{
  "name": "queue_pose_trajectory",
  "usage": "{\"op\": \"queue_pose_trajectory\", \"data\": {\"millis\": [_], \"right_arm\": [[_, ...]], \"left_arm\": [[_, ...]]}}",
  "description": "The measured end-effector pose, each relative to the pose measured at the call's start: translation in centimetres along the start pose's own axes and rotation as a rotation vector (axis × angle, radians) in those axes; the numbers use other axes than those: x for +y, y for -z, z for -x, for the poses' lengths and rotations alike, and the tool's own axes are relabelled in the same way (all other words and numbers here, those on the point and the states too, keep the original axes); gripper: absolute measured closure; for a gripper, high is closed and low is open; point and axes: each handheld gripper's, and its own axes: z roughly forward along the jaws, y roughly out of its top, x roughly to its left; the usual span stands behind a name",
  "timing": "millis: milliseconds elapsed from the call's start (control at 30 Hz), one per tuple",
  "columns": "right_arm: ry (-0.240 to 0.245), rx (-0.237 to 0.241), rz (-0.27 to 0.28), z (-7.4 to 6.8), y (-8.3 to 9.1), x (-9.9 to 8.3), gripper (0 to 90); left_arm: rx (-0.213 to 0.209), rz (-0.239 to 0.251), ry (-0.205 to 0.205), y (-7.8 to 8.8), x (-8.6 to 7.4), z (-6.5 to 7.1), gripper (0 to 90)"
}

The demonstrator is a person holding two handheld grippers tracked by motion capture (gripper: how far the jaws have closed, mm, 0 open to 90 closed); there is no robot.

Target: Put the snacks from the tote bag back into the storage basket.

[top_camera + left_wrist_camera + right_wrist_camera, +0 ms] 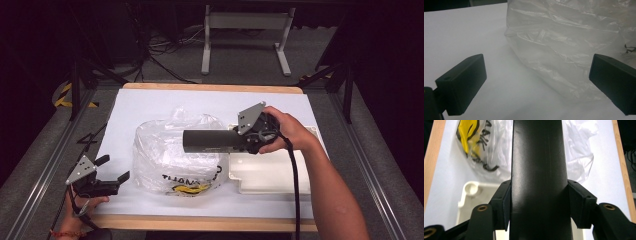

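Right tongs clamped on a dark cylinder, both pads pressed against its sides, held level above the clear plastic bag. Left tongs spread wide, holding nothing, low over the counter just beside the bag's left edge. White tray, possibly foam, flat on the counter under the right hand, touching the bag

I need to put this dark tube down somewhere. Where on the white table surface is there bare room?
The far strip of the white table surface, behind the plastic bag, is bare. So is the left part between the bag and the left gripper. The middle and right are crowded by the bag and the white tray, under the dark tube in the right gripper.
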Motion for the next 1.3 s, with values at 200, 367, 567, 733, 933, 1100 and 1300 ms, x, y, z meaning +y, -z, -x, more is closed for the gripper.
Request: {"op": "queue_pose_trajectory", "data": {"millis": [200,367,567,733,933,1100,1300], "right_arm": [[-0.013,-0.006,-0.015,-0.2,0.8,-1.9,42.9],[-0.037,-0.018,-0.022,-0.5,1.9,-3.8,43.0],[-0.067,-0.019,-0.024,-0.9,3.4,-6.1,43.0],[-0.076,-0.023,-0.033,-1.2,4.4,-7.6,42.9],[-0.092,-0.03,-0.042,-1.6,5.2,-8.9,43.0],[-0.104,-0.027,-0.055,-1.8,5.5,-9.8,42.9],[-0.114,-0.026,-0.056,-2.0,5.7,-10.6,42.9]], "left_arm": [[0.002,-0.003,-0.005,-0.1,0.0,0.0,2.0],[0.003,-0.003,-0.005,0.0,0.0,0.0,2.0],[0.005,-0.006,-0.008,-0.1,0.0,0.0,2.0],[0.006,-0.016,-0.011,-0.1,0.1,0.0,2.0],[0.005,-0.016,-0.011,-0.1,0.1,0.0,2.0],[0.006,-0.009,-0.01,-0.1,0.0,0.0,2.0],[0.006,-0.015,-0.011,-0.1,0.1,0.0,2.0]]}}
